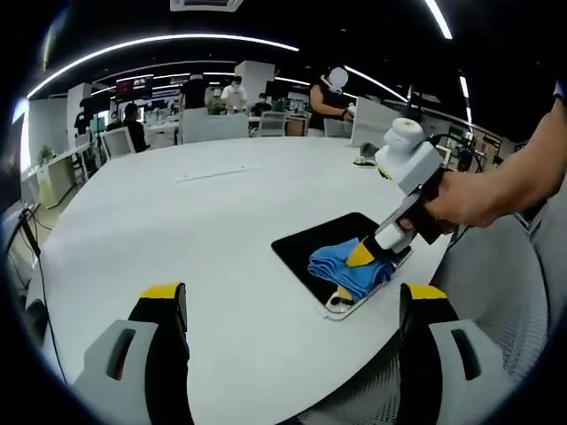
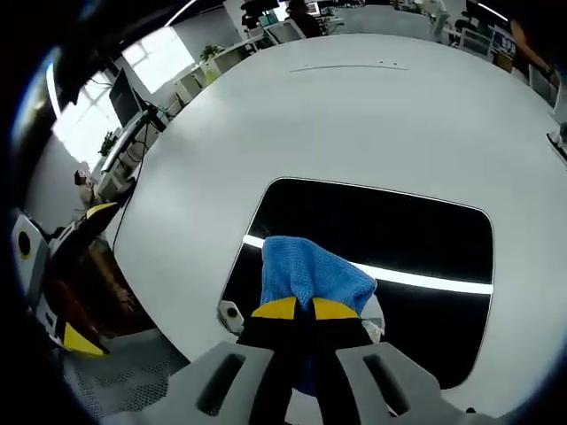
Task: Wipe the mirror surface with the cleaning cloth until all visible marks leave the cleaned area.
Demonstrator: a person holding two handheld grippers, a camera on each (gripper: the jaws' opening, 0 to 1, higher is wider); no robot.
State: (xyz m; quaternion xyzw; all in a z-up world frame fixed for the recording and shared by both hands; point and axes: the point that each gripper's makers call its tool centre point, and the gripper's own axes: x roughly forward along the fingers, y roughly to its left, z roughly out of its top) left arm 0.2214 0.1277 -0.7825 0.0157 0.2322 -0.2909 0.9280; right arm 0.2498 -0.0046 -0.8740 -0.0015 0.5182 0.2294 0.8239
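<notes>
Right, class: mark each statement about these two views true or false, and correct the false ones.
1. The right gripper is shut on the blue cloth. True.
2. The cloth lies on the bare table, beside the mirror. False: it rests on the mirror, which lies flat on the white table.
3. The left gripper holds a spray bottle. False: its jaws stand wide apart with nothing between them.
4. A hand grips the right gripper in the left gripper view. True.
5. The mirror reflects a bright strip of light. True.
</notes>
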